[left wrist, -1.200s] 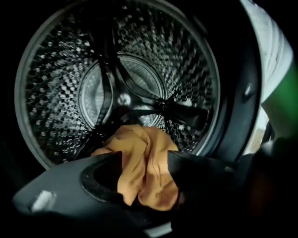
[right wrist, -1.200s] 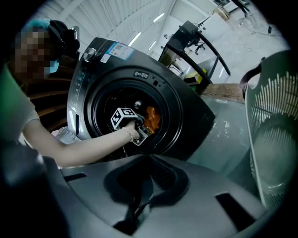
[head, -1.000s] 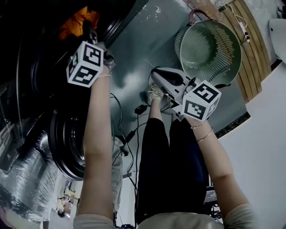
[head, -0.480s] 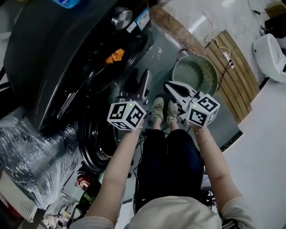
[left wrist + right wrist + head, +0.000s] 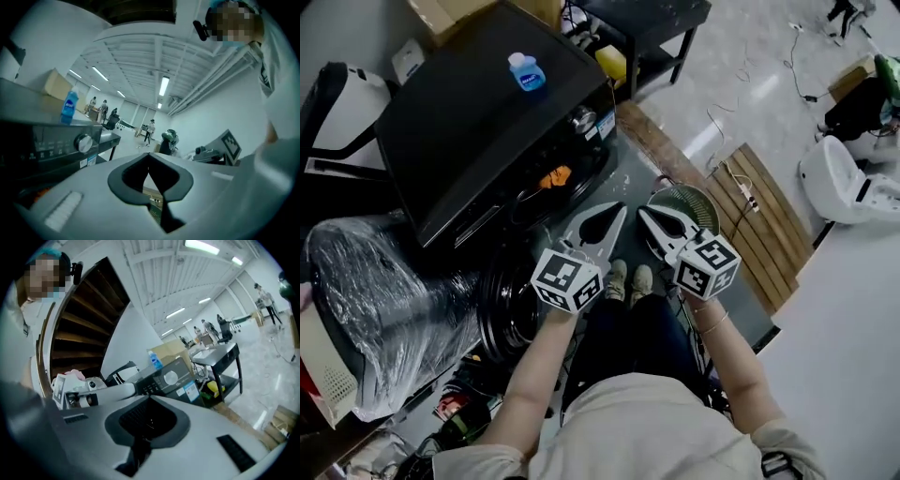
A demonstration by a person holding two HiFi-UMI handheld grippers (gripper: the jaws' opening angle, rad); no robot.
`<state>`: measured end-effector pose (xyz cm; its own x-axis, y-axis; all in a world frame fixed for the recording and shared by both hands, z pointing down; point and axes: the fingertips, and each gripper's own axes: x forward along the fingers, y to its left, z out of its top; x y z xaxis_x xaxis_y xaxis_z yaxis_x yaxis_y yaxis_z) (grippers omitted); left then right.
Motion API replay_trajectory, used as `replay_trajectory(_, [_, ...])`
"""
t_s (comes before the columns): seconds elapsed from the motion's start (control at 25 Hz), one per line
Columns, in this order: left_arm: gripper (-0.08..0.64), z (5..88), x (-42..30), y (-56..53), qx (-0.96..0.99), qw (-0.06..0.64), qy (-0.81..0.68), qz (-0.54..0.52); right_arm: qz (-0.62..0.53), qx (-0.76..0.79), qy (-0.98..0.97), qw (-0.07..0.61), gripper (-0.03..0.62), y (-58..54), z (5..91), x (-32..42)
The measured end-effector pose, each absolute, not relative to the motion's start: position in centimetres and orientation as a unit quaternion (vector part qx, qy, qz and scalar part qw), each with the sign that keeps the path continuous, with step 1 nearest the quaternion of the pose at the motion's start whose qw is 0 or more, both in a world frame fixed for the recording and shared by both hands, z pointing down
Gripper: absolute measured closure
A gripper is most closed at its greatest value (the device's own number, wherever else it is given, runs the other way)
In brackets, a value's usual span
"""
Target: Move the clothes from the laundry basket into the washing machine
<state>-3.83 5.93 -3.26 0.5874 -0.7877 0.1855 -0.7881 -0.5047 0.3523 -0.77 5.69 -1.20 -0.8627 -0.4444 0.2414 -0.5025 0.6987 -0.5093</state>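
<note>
Though empty, left gripper (image 5: 622, 207) newly closed

At eleven o'clock we see the boxy black washing machine (image 5: 469, 131), its top smooth with a dull sheen. On it stands a small blue bottle of glossy plastic (image 5: 526, 71). A crumpled orange cloth (image 5: 555, 176) shows in its dark opening. At one o'clock, the round pale-green slotted plastic laundry basket (image 5: 694, 199) looks matt. Beside it lies a slatted brown wooden board (image 5: 769, 220). At nine o'clock, crinkled clear plastic wrap (image 5: 389, 281) glints. The pale floor (image 5: 741, 75) is polished and mirrors the lights.
</note>
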Motion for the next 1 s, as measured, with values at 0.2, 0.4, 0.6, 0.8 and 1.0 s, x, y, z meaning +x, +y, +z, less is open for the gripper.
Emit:
replay_trajectory(0.2, [0.551,-6.6,-2.1,7.2,0.872,0.168,-0.457,0.053,0.234,0.257,-0.937,0.04,0.583,7.3,-7.2,0.3])
replay_trajectory(0.4, [0.551,-9.2,-2.0,8.1,0.866,0.157,-0.471,0.061,0.184,0.255,-0.949,0.035,0.583,8.8,-11.3,0.6])
replay_trajectory(0.6, [0.551,-9.2,-2.4,8.9,0.856,0.169,-0.484,0.063,0.154,0.276,-0.947,0.049,0.584,9.6,-12.0,0.5])
replay_trajectory(0.8, [0.551,-8.8,-1.9,9.7,0.862,0.185,-0.468,0.06,0.136,0.29,-0.946,0.052,0.584,9.9,-12.3,0.4])
replay_trajectory(1.0, [0.551,-8.1,-1.8,9.6,0.859,0.197,-0.468,0.061,0.125,0.305,-0.941,0.071,0.584,9.8,-11.9,0.9])
